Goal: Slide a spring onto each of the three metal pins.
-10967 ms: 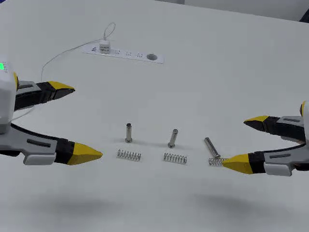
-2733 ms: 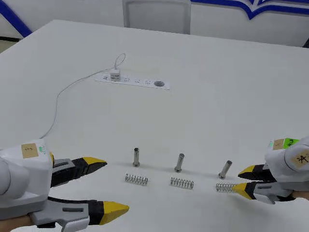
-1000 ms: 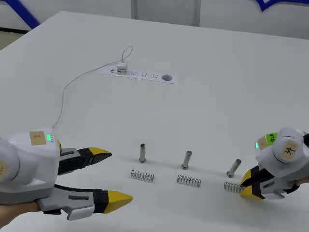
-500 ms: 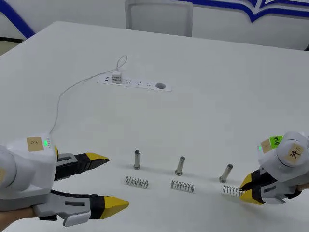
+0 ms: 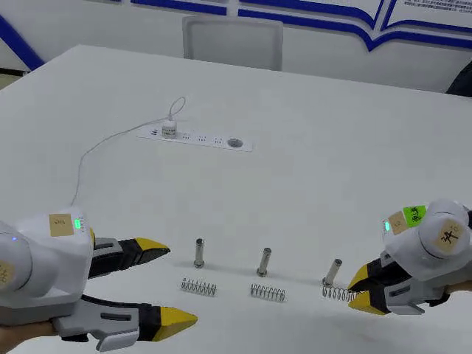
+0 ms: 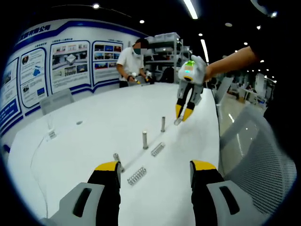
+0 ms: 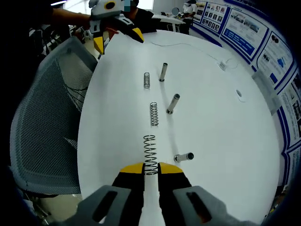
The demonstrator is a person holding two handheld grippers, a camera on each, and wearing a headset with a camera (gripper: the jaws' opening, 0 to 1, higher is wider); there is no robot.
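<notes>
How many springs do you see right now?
3: left spring in front of the left pin, middle spring in front of the middle pin, right spring pinched by the right gripper. None looks hidden.

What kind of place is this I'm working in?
Probably an indoor lab or training workshop, not a home: a big white meeting-style table with a power strip, printed display boards along the wall, and storage shelving at the back.

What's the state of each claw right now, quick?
Left claw: open, holding nothing.
Right claw: closed on one end of the spring nearest it.
</notes>
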